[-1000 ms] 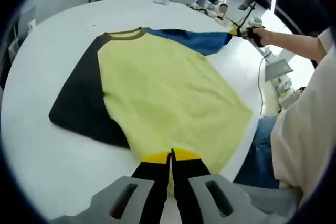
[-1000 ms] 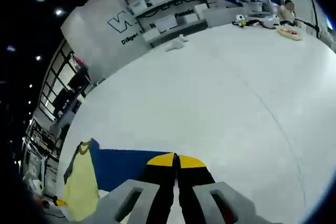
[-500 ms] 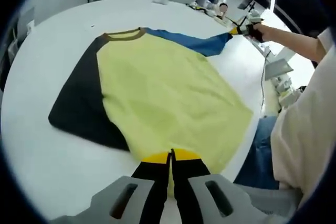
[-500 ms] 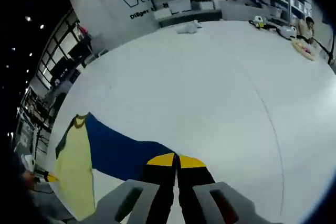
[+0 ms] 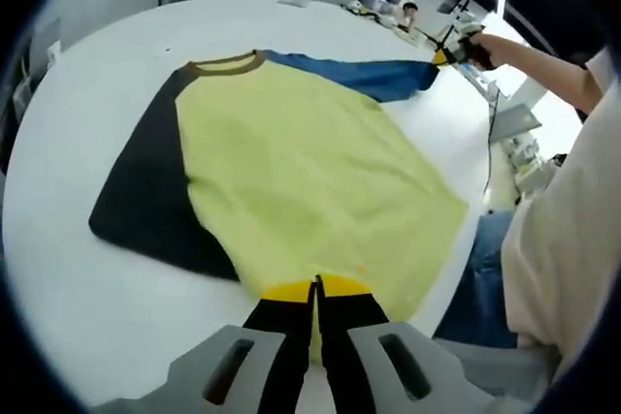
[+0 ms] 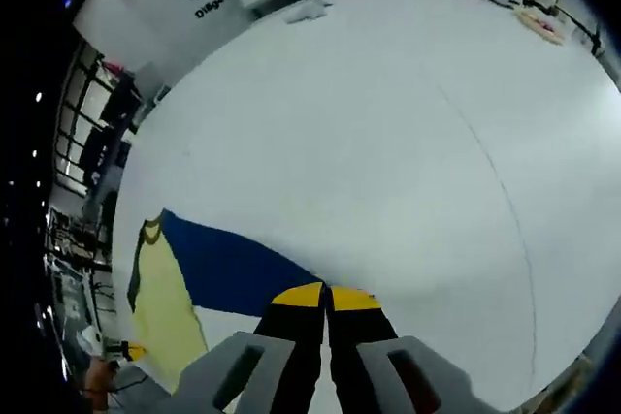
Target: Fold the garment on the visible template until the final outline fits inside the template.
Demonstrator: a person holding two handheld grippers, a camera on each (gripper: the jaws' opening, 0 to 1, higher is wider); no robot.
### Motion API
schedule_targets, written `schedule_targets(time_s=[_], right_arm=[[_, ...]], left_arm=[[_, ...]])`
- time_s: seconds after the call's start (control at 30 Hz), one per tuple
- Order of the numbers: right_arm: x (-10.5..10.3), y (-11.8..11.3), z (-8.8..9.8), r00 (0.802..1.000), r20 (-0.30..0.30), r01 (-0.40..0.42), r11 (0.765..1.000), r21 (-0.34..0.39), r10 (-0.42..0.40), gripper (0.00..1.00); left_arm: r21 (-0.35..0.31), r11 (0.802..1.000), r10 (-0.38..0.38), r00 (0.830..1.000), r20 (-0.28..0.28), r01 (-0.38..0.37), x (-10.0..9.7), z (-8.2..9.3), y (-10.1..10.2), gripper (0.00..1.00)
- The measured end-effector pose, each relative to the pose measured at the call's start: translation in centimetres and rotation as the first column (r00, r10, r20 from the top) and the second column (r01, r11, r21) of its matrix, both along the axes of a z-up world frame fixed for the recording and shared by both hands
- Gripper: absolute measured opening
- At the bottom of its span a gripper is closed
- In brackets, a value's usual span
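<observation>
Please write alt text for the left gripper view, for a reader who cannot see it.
A yellow T-shirt with one black and one blue sleeve lies flat on a white table. The left gripper, jaws closed, pinches its near hem, and the right gripper, held in a person's hand, holds the blue sleeve's end.

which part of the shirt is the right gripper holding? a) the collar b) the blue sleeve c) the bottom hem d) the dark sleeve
b: in the right gripper view the right gripper is shut on the end of the blue sleeve, and the left gripper view shows that sleeve pulled out straight from the yellow shirt.
</observation>
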State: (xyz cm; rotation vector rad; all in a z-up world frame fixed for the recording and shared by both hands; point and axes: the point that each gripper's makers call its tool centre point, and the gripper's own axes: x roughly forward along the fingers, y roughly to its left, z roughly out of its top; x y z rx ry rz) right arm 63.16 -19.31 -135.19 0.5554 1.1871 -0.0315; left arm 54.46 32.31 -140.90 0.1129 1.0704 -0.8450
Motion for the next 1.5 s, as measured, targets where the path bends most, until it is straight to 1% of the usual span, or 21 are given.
schedule_targets(time_s=[0.03,0.17,0.33,0.4,0.43,0.47,0.5,0.6,0.7,0.77,0.8,0.87,0.9,0.97,1.03,1.1,1.13,1.2,1.27,1.47,1.5], right_arm=[[0.2,0.7,0.5,1.000,0.024,-0.013,0.999,0.031,0.012,0.00],[-0.4,1.4,1.4,0.998,0.027,-0.057,0.998,0.014,0.056,0.00],[0.0,-0.5,0.1,1.000,0.018,-0.013,1.000,0.013,0.013,0.00],[0.7,-2.0,-0.2,0.999,0.037,0.020,0.999,-0.031,-0.019,0.00],[1.8,-3.0,-0.4,0.994,0.110,-0.010,0.995,-0.100,0.022,0.00],[1.8,-3.4,-0.8,0.995,0.094,-0.019,0.992,-0.122,0.031,0.00],[3.2,-3.9,-0.7,0.981,0.172,-0.062,0.980,-0.189,0.095,0.00],[5.0,-5.1,-1.5,0.955,0.204,-0.147,0.938,-0.313,0.217,0.00],[6.3,-5.0,-2.8,0.939,0.220,-0.178,0.920,-0.349,0.265,0.00],[6.2,-5.6,-3.9,0.944,0.170,-0.198,0.899,-0.391,0.282,0.00],[6.4,-5.4,-4.0,0.943,0.181,-0.190,0.899,-0.395,0.279,0.00],[5.9,-5.7,-4.7,0.958,0.152,-0.170,0.906,-0.387,0.244,0.14],[5.8,-5.7,-4.8,0.958,0.151,-0.171,0.906,-0.387,0.245,0.16],[5.1,-6.0,-4.9,0.955,0.148,-0.176,0.894,-0.413,0.256,0.09],[4.0,-7.0,-5.1,0.966,0.117,-0.158,0.886,-0.436,0.230,0.10],[3.0,-6.1,-6.0,0.973,0.115,-0.146,0.922,-0.358,0.199,0.10],[2.0,-5.3,-6.8,0.978,0.080,-0.159,0.939,-0.306,0.192,0.10],[1.6,-5.2,-7.5,0.977,0.078,-0.165,0.933,-0.321,0.200,0.11],[1.3,-4.6,-8.0,0.981,0.067,-0.155,0.944,-0.291,0.182,0.12],[1.1,-4.2,-8.9,0.981,0.061,-0.153,0.935,-0.321,0.182,0.13],[1.3,-4.5,-8.8,0.978,0.063,-0.167,0.923,-0.348,0.200,0.10]], left_arm=[[0.001,1.000,0.001,1.000,-0.001,-0.001,0.0,0.0,0.1,0.02],[0.002,1.000,0.005,1.000,-0.001,-0.005,0.2,-0.1,0.1,0.02],[-0.005,1.000,-0.001,1.000,0.000,0.001,0.5,-0.3,-0.6,0.02],[-0.006,1.000,-0.004,1.000,0.002,0.004,0.4,-0.2,-0.8,0.02],[-0.005,1.000,-0.007,1.000,0.003,0.007,0.4,-0.2,-0.8,0.02],[-0.004,1.000,-0.010,1.000,0.006,0.010,0.4,-0.1,-0.9,0.02],[-0.003,1.000,-0.014,1.000,0.008,0.014,0.5,-0.1,-0.9,0.02],[-0.001,1.000,-0.012,1.000,0.020,0.012,0.7,0.1,-0.8,0.02],[0.002,1.000,-0.009,1.000,0.024,0.009,0.9,0.2,-0.8,0.02],[0.003,1.000,-0.012,1.000,0.023,0.012,0.9,0.2,-0.9,0.02],[0.005,1.000,-0.014,1.000,0.023,0.014,0.9,0.2,-1.0,0.02],[0.005,1.000,-0.015,1.000,0.024,0.015,0.9,0.3,-1.1,0.02],[0.005,1.000,-0.016,1.000,0.026,0.015,0.9,0.3,-1.1,0.02],[0.005,1.000,-0.015,1.000,0.027,0.015,0.9,0.4,-1.1,0.02],[0.005,1.000,-0.014,1.000,0.026,0.014,0.9,0.3,-1.1,0.02],[0.005,1.000,-0.012,1.000,0.024,0.012,0.9,0.3,-1.1,0.02],[0.004,1.000,-0.012,1.000,0.024,0.012,0.9,0.3,-1.1,0.02],[0.005,1.000,-0.016,1.000,0.024,0.016,0.9,0.2,-1.2,0.02],[0.005,1.000,-0.019,1.000,0.025,0.018,0.9,0.2,-1.3,0.02],[0.007,1.000,-0.017,0.999,0.028,0.016,1.0,0.6,-1.2,0.02],[0.009,1.000,-0.015,1.000,0.028,0.014,1.0,0.6,-1.1,0.02]])
